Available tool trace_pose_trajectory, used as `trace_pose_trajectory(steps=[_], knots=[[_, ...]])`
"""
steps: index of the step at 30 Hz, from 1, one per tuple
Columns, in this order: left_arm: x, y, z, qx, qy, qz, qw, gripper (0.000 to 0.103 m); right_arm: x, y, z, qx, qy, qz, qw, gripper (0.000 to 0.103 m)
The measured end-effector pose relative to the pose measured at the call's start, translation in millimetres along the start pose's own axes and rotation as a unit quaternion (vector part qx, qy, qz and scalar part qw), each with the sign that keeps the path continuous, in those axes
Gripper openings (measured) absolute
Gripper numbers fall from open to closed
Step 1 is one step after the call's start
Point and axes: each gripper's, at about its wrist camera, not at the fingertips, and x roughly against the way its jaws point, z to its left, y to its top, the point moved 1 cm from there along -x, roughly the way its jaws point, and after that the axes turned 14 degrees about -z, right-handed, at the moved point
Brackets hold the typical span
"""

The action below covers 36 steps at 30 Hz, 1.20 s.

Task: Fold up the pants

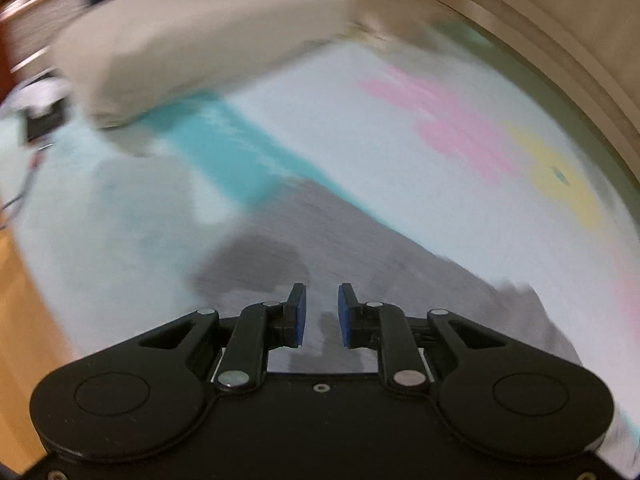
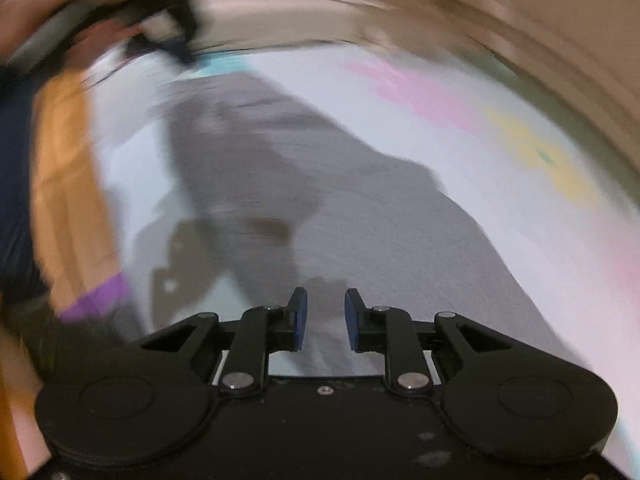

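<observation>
The grey pants [image 2: 352,208] lie flat on a pale sheet with pastel patches [image 2: 400,84]. In the left wrist view the pants [image 1: 360,248] spread from under the fingers toward the right. My left gripper [image 1: 322,300] is open and empty, held just above the grey cloth. My right gripper [image 2: 326,304] is open and empty above the pants. The other gripper, blurred, with the hand holding it [image 2: 132,12], shows at the top left of the right wrist view. Both views are motion-blurred.
A beige pillow [image 1: 192,52] lies at the far end of the bed. A teal stripe [image 1: 224,152] crosses the sheet. An orange surface [image 1: 24,300] borders the bed's left edge. A small black and white device with wires [image 1: 40,116] sits beside the pillow.
</observation>
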Motion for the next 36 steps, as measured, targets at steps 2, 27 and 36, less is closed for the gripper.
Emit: trace_pose_trajectory(steps=[2, 27, 36], knots=[[-2, -14, -33, -0.05, -0.04, 0.014, 0.9978, 0.026, 1, -2, -30, -0.076, -0.044, 0.017, 0.996, 0.022], [-13, -162, -209, -0.325, -0.2, 0.127, 0.9157, 0.035, 156, -150, -295, -0.476, -0.435, 0.124, 0.755, 0.025], [-14, -168, -214, -0.335, -0.201, 0.123, 0.9125, 0.044, 186, -203, -332, -0.538, -0.469, 0.124, 0.689, 0.027]])
